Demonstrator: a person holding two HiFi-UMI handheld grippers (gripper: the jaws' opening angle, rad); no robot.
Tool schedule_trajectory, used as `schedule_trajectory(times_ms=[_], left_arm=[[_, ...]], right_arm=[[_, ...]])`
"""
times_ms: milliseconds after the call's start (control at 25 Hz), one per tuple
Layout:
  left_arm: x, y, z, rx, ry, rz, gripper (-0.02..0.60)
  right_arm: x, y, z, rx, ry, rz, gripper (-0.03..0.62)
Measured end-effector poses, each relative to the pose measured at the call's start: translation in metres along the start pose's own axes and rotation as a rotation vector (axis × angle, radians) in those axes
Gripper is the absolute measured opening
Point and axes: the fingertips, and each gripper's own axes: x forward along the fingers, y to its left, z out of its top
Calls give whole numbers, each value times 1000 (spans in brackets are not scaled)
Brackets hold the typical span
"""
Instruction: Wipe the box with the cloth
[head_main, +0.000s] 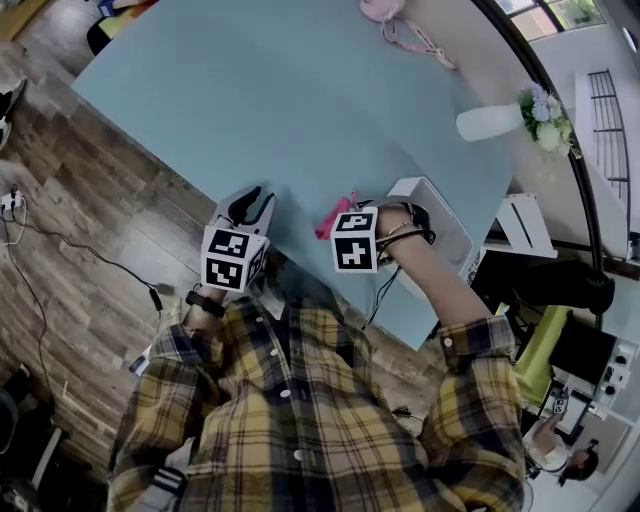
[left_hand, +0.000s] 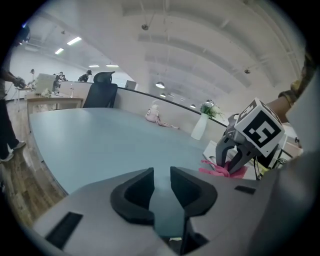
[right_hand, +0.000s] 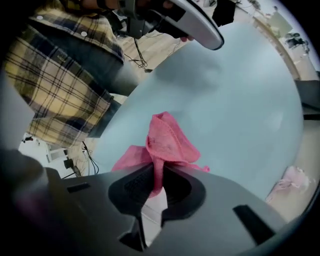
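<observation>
Cloth (right_hand: 167, 142), pink and bunched, is clenched between the jaws of the right tool (right_hand: 155, 176), which points steeply down over the near edge of the table (head_main: 300, 120). The white box (head_main: 448, 228) lies just beside it, at that same edge. The step likely goes best if the loose fold is lowered flat onto the box's top, then dragged with light pressure (a hard push could slide the box off). The left tool (left_hand: 161, 176), jaws apart and empty, could brace the box's side.
</observation>
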Motion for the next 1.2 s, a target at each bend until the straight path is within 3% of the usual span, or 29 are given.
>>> schedule_trajectory(times_ms=[200,640,1200], left_arm=[[1,0,3,11,-1,9,95],[22,-18,5,35,30,-22,94],[47,-40,10,64,60,-51,94]], right_arm=[[1,-18,-13,-32,34,5,41],[4,-60,-57,9,32,0,41],[19,-123,-119,214,30,-89,41]])
